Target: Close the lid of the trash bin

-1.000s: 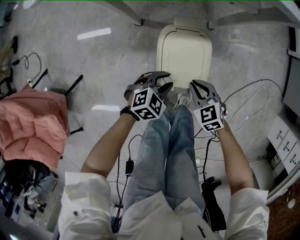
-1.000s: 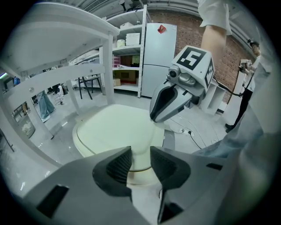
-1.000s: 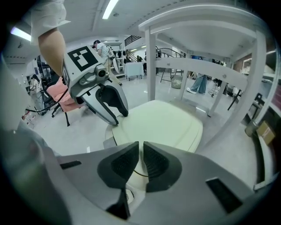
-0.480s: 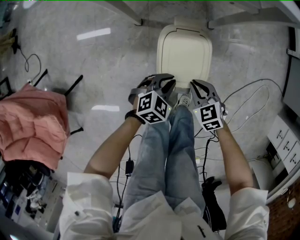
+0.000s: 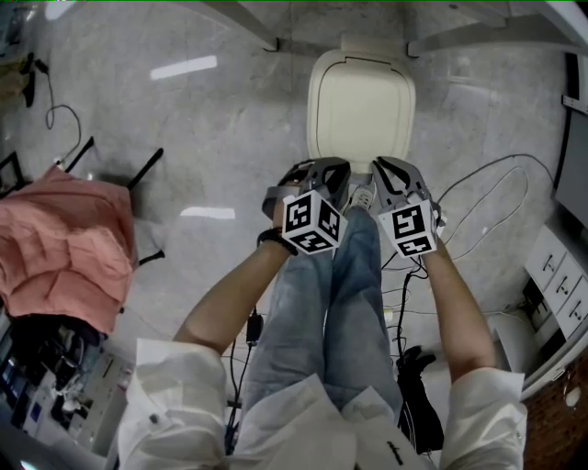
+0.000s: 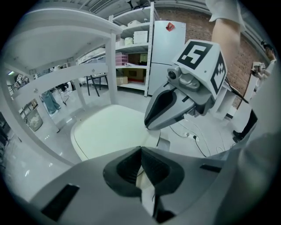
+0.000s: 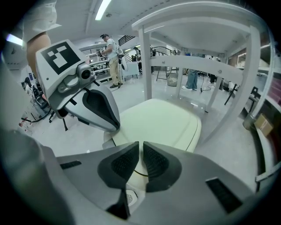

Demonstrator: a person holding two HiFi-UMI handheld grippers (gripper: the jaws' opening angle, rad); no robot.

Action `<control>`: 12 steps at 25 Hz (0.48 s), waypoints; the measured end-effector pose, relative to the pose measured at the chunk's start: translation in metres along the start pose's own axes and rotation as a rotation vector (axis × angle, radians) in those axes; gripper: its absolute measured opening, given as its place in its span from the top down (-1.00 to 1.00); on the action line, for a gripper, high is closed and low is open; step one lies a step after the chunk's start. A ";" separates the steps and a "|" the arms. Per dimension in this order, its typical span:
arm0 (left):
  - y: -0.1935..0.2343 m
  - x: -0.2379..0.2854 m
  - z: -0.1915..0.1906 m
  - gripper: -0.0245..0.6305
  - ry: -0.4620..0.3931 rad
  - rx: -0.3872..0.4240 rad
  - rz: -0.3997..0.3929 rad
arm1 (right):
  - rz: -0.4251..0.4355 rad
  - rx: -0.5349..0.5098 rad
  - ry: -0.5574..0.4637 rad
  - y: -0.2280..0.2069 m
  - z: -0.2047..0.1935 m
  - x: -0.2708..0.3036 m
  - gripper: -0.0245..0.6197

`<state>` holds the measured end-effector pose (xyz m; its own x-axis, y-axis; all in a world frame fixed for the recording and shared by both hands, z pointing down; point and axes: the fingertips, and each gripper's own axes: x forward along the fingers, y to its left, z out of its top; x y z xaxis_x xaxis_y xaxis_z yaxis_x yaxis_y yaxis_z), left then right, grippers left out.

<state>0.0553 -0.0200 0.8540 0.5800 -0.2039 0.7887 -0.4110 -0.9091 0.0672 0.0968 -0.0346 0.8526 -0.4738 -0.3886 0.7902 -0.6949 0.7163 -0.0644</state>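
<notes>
The cream trash bin (image 5: 360,103) stands on the floor under a white table frame, its lid (image 6: 115,131) lying flat and closed on top (image 7: 163,122). Both grippers hover side by side just in front of the bin's near edge. My left gripper (image 5: 323,169) has just been closing; its pads now meet with nothing between them (image 6: 141,163). My right gripper (image 5: 384,169) is shut too, its pads nearly touching and empty (image 7: 140,161). Each gripper shows in the other's view, above the lid's near corner.
White table legs (image 5: 257,27) flank the bin at the back. Cables (image 5: 487,197) trail on the floor at the right. A pink cloth (image 5: 60,243) lies on a chair at the left. The person's jeans-clad legs (image 5: 331,303) and shoes stand just before the bin.
The left gripper's jaws have closed from a wide gap to shut, and it has drifted right, closer to the right gripper. The right gripper has stayed put.
</notes>
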 end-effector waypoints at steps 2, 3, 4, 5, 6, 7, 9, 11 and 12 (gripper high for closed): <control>0.000 0.001 -0.003 0.85 0.011 -0.018 0.006 | 0.001 0.003 0.000 0.000 0.000 0.000 0.78; 0.001 0.002 -0.003 0.85 0.014 -0.028 0.007 | 0.001 0.005 0.000 0.000 0.000 0.000 0.78; 0.001 0.002 -0.004 0.85 0.016 -0.036 0.008 | 0.002 0.008 0.000 0.001 0.000 0.000 0.78; 0.001 0.003 -0.005 0.85 0.018 -0.041 0.009 | 0.001 0.010 0.001 0.000 0.000 0.001 0.78; 0.001 0.004 -0.005 0.85 0.020 -0.044 0.010 | 0.001 0.012 0.001 0.000 0.000 0.001 0.78; 0.001 0.005 -0.005 0.85 0.021 -0.047 0.012 | 0.000 0.013 0.001 0.000 -0.001 0.001 0.78; 0.001 0.006 -0.006 0.85 0.026 -0.052 0.014 | -0.002 0.015 0.003 0.000 -0.002 0.002 0.78; 0.001 0.007 -0.007 0.85 0.031 -0.056 0.016 | -0.002 0.019 0.005 0.000 -0.002 0.003 0.78; 0.001 0.007 -0.007 0.85 0.032 -0.058 0.017 | -0.002 0.022 0.006 0.000 -0.003 0.003 0.78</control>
<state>0.0539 -0.0198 0.8644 0.5501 -0.2060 0.8093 -0.4611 -0.8829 0.0887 0.0969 -0.0346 0.8566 -0.4692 -0.3865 0.7941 -0.7073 0.7028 -0.0759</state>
